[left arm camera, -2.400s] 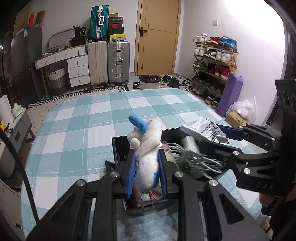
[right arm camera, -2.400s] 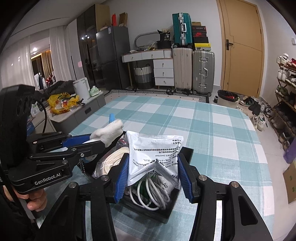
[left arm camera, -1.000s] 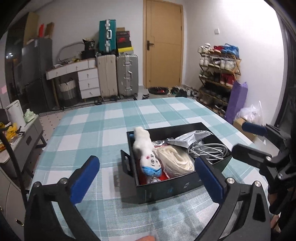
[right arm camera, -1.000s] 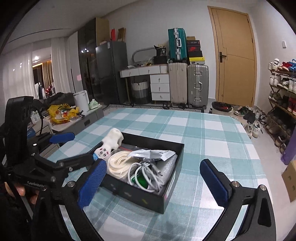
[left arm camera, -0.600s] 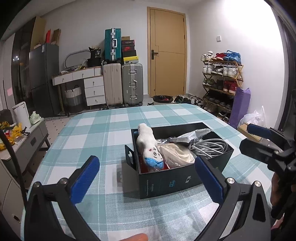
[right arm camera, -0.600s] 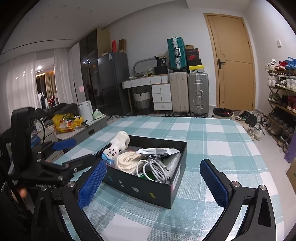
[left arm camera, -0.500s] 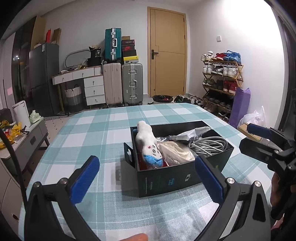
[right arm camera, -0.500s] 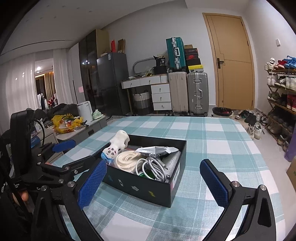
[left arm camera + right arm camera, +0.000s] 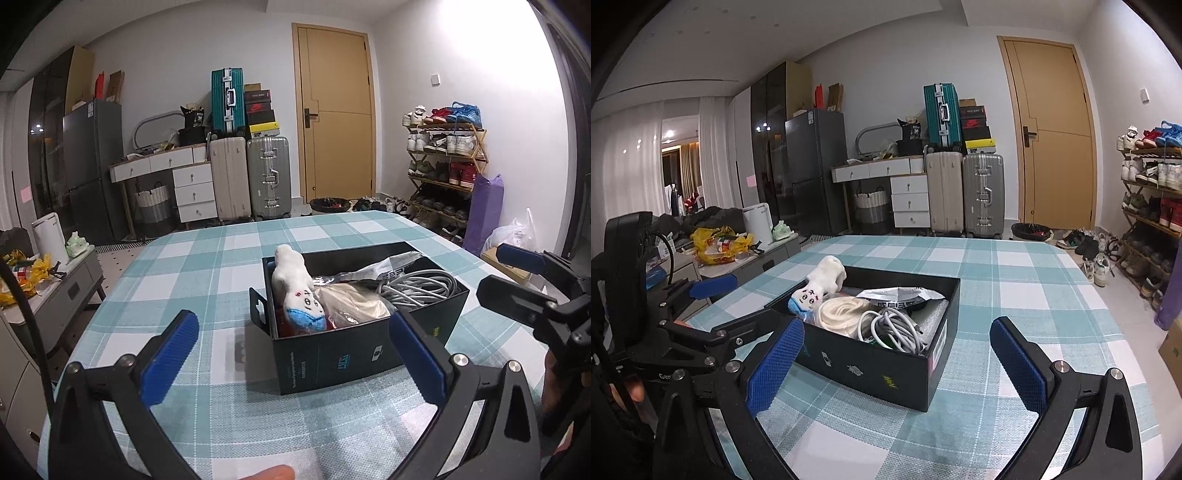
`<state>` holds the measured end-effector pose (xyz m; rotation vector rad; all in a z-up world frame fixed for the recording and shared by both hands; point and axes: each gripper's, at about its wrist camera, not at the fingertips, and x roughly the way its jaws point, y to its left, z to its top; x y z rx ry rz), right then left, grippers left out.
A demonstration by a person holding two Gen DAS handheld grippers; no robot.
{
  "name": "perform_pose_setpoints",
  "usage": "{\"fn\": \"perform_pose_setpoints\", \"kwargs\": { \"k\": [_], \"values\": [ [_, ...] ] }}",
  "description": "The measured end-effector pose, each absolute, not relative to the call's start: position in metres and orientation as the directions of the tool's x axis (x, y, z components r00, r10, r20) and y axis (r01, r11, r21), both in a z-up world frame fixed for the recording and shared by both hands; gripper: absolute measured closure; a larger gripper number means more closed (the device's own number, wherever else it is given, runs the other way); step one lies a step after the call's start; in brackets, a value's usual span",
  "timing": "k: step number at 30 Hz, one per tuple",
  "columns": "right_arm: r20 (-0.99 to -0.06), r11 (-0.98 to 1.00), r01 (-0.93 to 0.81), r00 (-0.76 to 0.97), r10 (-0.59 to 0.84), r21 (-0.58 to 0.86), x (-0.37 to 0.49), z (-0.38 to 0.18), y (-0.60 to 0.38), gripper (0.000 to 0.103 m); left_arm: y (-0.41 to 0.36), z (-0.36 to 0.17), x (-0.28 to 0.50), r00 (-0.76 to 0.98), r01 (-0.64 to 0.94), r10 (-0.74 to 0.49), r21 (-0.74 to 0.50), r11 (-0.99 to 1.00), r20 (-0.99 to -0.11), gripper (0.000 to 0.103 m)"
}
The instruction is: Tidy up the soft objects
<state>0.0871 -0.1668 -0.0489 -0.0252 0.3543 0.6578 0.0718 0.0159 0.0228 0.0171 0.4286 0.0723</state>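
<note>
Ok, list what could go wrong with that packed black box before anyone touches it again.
The white plush toy with the blue end sticks up above the rim of the black cardboard box, so it may tip out if the box is nudged. The grey coiled cable is heaped loosely near the rim and could snag a gripper or spill. The silver foil pouch lies loose on top and may slide off.
</note>
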Motion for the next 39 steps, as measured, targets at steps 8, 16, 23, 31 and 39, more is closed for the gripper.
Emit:
{"fn": "perform_pose_setpoints", "kwargs": {
  "k": [8,16,23,31,39],
  "values": [
    [-0.325,0.790,-0.606,0.733,0.598,0.088,0.0858,-0.0489,-0.1671,0.001,0.0243,0.0251,0.0638,0.922,-0.095,0.088,0.000,0.995,-0.377,0.000],
    [-0.314,0.792,-0.606,0.739,0.596,0.076,0.0808,-0.0483,-0.1669,0.001,0.0255,0.0234,0.0657,0.919,-0.093,0.085,-0.004,0.996,-0.386,0.000],
    [-0.314,0.792,-0.606,0.739,0.596,0.077,0.0806,-0.0484,-0.1667,0.001,0.0244,0.0230,0.0653,0.918,-0.093,0.085,-0.003,0.996,-0.388,0.000],
    [-0.314,0.792,-0.606,0.739,0.596,0.077,0.0807,-0.0485,-0.1667,0.001,0.0241,0.0230,0.0656,0.918,-0.091,0.084,-0.001,0.996,-0.389,0.000],
    [-0.314,0.792,-0.606,0.739,0.596,0.077,0.0806,-0.0486,-0.1668,0.001,0.0233,0.0232,0.0656,0.918,-0.091,0.083,-0.001,0.996,-0.388,0.000]
  ]
}}
